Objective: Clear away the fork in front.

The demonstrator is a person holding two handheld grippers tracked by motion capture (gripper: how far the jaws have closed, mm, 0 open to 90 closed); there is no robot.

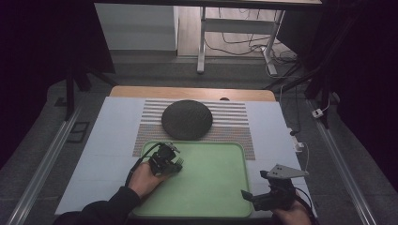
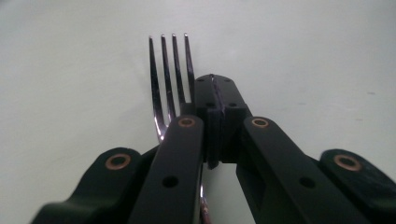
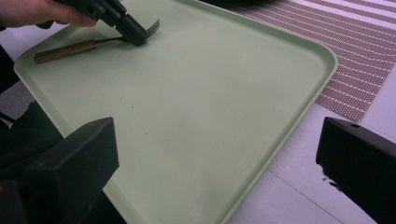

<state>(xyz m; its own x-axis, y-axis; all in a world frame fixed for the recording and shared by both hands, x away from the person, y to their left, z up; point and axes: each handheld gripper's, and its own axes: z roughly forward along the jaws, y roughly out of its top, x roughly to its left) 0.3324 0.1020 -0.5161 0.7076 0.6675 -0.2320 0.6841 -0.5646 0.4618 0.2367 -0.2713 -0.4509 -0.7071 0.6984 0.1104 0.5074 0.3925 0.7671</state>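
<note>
Fork (image 2: 170, 79) clamped at neck by left gripper (image 2: 214, 86) fingers over green tray (image 1: 216, 187); thin, stiff, slick metal, wooden handle better gripped probably. Right gripper (image 1: 247, 196) fingers apart, nothing held.

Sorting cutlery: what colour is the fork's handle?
Brown, wood-like fork handle; best in the right gripper view.

The left tongs (image 1: 178, 162) are clamped tight with jaws pressed together, while the right tongs (image 1: 246, 193), well apart to their right, gape wide.
</note>
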